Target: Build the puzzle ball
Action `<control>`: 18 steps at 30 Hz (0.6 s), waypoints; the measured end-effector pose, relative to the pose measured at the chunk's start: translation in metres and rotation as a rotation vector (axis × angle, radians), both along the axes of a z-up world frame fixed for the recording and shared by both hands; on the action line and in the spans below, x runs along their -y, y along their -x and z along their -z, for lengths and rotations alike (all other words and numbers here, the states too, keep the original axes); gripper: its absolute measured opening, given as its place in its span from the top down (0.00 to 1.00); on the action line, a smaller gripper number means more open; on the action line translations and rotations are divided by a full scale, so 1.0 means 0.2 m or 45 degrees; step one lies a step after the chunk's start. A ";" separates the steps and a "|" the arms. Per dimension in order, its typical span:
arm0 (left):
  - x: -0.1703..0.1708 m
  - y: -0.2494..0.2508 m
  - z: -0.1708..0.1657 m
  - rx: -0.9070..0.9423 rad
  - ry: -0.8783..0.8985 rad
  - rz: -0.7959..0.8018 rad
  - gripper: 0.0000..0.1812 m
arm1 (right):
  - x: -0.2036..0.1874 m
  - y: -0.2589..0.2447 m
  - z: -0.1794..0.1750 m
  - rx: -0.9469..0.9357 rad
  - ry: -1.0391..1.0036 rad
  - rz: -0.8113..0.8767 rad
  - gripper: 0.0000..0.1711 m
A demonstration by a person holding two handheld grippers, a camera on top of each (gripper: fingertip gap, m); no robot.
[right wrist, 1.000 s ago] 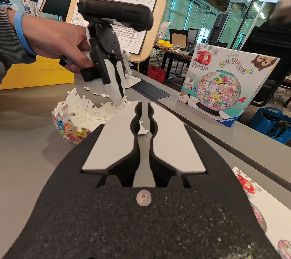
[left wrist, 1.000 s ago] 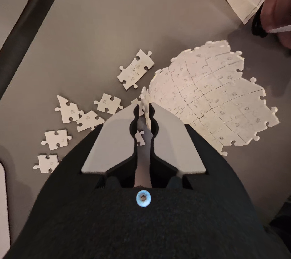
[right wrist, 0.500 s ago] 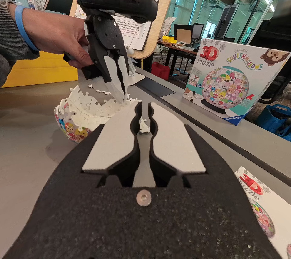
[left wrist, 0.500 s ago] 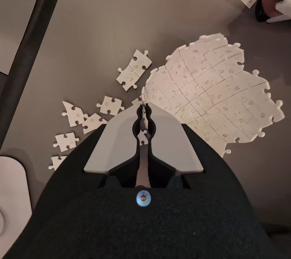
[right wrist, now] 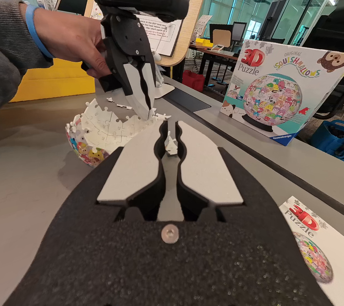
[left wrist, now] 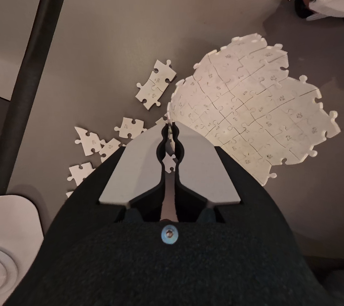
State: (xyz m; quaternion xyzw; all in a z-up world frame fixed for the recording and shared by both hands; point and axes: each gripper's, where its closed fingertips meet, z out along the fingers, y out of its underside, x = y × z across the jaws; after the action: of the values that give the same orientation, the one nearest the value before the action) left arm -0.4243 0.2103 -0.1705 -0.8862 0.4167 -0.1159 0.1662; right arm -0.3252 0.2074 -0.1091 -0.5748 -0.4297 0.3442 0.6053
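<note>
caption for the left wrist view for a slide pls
Left claw pinches the rim of the half-built puzzle ball shell, loose white pieces scattered on the grey table.

One half-built puzzle ball (left wrist: 256, 111), two tools (left wrist: 169, 125) (right wrist: 171, 124), one puzzle box (right wrist: 279, 92).

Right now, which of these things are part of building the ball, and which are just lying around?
Part of the job:
- half-built shell
- loose pieces
- left hand-held gripper, pinching the shell's rim
- right hand-held gripper, slightly open, holding nothing

Just lying about:
- puzzle box
- leaflet
- instruction board
- yellow bin
</note>
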 end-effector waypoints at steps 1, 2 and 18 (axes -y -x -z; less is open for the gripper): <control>0.00 0.00 0.00 0.007 0.002 0.003 0.98 | 0.00 0.00 0.00 0.002 0.000 0.000 0.96; 0.00 0.00 0.00 0.015 0.005 0.007 0.98 | 0.00 0.00 0.00 0.002 -0.001 0.002 0.96; 0.00 0.00 0.00 0.018 0.006 0.019 0.98 | -0.11 0.08 -0.11 0.087 0.091 -0.107 0.96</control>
State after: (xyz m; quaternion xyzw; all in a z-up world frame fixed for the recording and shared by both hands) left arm -0.4238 0.2103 -0.1708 -0.8826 0.4219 -0.1244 0.1661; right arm -0.3411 0.2292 -0.0869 -0.5889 -0.4615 0.3646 0.5544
